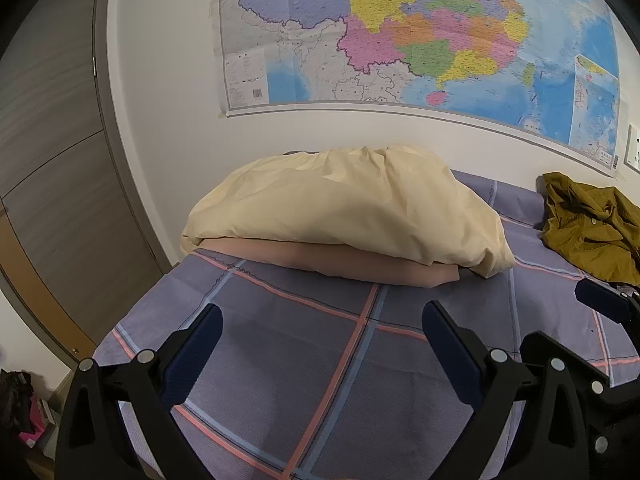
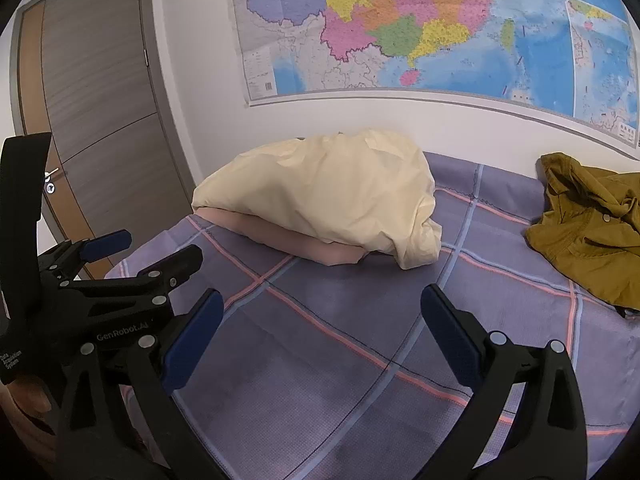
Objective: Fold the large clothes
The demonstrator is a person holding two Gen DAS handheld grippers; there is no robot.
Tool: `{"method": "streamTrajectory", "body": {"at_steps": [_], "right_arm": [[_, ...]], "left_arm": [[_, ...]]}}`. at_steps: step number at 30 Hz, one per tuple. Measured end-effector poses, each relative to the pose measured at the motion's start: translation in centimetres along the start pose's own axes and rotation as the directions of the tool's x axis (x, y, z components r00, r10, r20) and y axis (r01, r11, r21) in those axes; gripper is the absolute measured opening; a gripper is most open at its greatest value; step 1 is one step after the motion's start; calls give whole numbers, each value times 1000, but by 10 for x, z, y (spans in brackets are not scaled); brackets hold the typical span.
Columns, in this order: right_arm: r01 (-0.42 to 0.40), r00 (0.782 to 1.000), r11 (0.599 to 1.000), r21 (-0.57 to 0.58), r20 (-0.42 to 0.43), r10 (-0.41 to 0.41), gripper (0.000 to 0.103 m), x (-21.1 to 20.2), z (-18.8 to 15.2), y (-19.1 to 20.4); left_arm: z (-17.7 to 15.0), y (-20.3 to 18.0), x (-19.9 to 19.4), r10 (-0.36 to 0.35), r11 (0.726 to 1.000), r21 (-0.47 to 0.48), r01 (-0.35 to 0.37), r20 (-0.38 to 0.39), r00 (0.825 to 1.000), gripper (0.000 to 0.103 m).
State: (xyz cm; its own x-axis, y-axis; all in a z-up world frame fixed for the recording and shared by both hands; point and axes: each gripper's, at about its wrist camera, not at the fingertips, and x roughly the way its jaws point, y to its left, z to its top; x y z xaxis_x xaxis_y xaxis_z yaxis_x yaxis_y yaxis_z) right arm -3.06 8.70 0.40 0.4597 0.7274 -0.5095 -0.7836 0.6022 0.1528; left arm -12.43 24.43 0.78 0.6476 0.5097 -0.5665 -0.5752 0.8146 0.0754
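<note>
An olive-brown jacket [image 1: 592, 228] lies crumpled at the far right of the bed; it also shows in the right wrist view [image 2: 588, 228]. My left gripper [image 1: 322, 320] is open and empty above the purple plaid bedsheet [image 1: 300, 340]. My right gripper [image 2: 320, 312] is open and empty above the same sheet [image 2: 340, 340]. The left gripper also shows at the left of the right wrist view [image 2: 142, 248], and part of the right gripper shows at the right edge of the left wrist view [image 1: 600, 300]. Both are well short of the jacket.
A cream pillow [image 1: 344, 208] rests on a folded pink blanket [image 1: 360, 260] at the head of the bed, against the white wall. A large map [image 1: 420, 32] hangs above. A wooden door [image 2: 100, 120] stands left. Dark and pink items [image 1: 20, 416] lie on the floor at left.
</note>
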Motion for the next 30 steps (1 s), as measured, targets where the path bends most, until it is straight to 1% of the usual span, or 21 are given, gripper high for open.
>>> {"method": "streamTrajectory", "body": {"at_steps": [30], "right_arm": [[1,1000,1000,10,1,-1,98,1,0,-1]], "left_arm": [[-2,1,2,-1,1000,-4,1,-14,1000,96]]}}
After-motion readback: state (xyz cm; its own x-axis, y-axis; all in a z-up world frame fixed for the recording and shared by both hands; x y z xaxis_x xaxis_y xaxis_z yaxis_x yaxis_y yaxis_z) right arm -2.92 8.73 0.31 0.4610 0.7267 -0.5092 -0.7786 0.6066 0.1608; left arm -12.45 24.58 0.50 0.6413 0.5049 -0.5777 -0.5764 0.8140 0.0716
